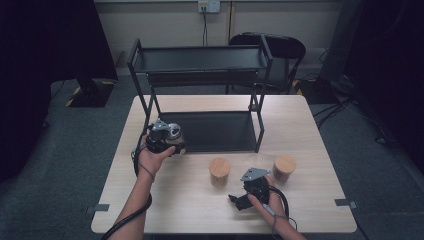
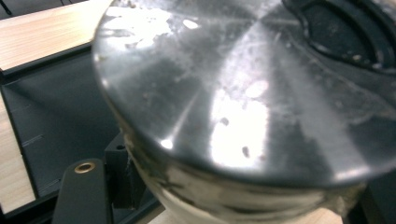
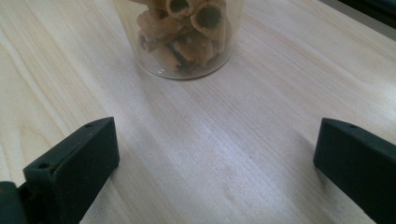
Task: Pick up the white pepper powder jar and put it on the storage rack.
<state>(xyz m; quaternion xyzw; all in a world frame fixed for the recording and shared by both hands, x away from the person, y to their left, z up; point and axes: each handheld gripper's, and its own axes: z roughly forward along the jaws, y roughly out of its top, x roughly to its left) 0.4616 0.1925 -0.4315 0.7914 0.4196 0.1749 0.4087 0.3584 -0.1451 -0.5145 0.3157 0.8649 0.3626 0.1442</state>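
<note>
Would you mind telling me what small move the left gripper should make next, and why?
Probably ease the metal-lidded jar, held in the left gripper, forward and set it on the black rack's lower shelf. The jar already sits at that shelf's front left corner, and the shelf floor looks bare.

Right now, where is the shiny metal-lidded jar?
In the high view the shiny metal-lidded jar sits in the left gripper, at the front-left corner of the black metal rack.

Black two-tier rack (image 1: 200,60), dark chair (image 1: 280,47), wall socket (image 1: 209,6)
</note>
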